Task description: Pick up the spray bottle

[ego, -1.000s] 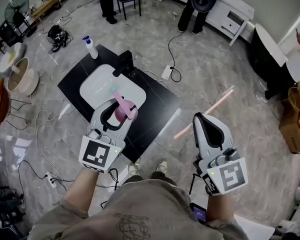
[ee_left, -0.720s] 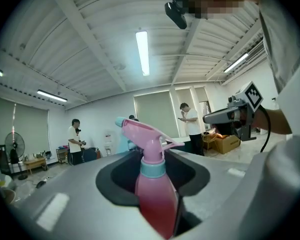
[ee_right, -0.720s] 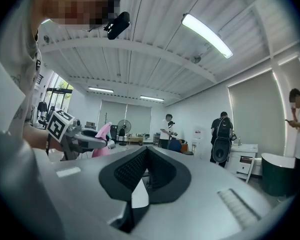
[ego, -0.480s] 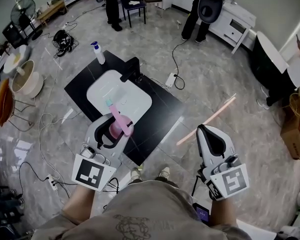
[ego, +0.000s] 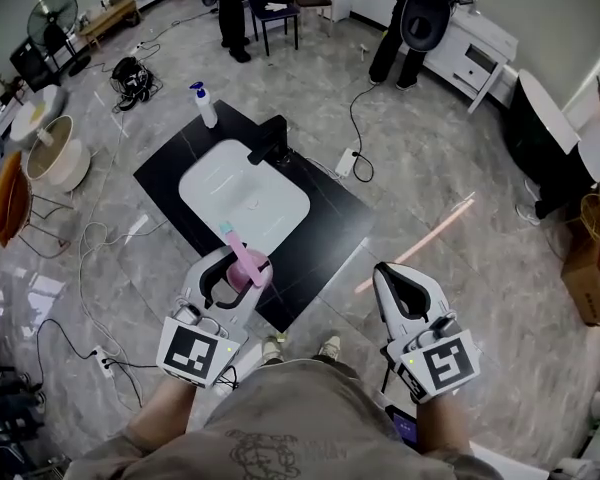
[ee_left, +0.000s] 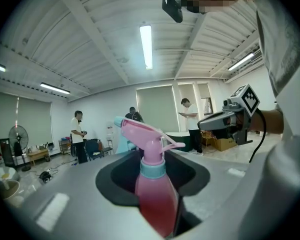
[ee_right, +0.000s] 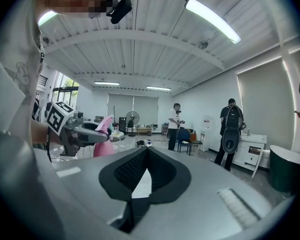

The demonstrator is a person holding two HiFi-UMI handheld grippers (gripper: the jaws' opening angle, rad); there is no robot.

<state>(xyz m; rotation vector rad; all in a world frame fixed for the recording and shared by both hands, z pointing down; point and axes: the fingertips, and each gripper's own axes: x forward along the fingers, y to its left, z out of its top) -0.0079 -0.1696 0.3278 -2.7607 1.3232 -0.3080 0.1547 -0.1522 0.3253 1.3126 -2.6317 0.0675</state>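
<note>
A pink spray bottle (ego: 244,265) with a teal collar and a pink trigger head is clamped between the jaws of my left gripper (ego: 232,260), held up in the air above the near edge of a black mat (ego: 325,223). In the left gripper view the bottle (ee_left: 155,199) stands upright in the jaws, its nozzle pointing left. My right gripper (ego: 396,274) hovers over the grey floor to the right, jaws shut with nothing in them. The right gripper view shows its closed tips (ee_right: 146,152), and the bottle (ee_right: 104,143) off to the left.
On the mat lie a white basin (ego: 245,203) and a black faucet (ego: 270,140). A white bottle with a blue pump (ego: 207,105) stands at the mat's far corner. A power strip (ego: 346,162) and cables trail over the floor. Bowls (ego: 52,158) sit left; people stand behind.
The left gripper has drawn the pink bottle back toward me, off the basin's near end. The right gripper has shifted a little left.
</note>
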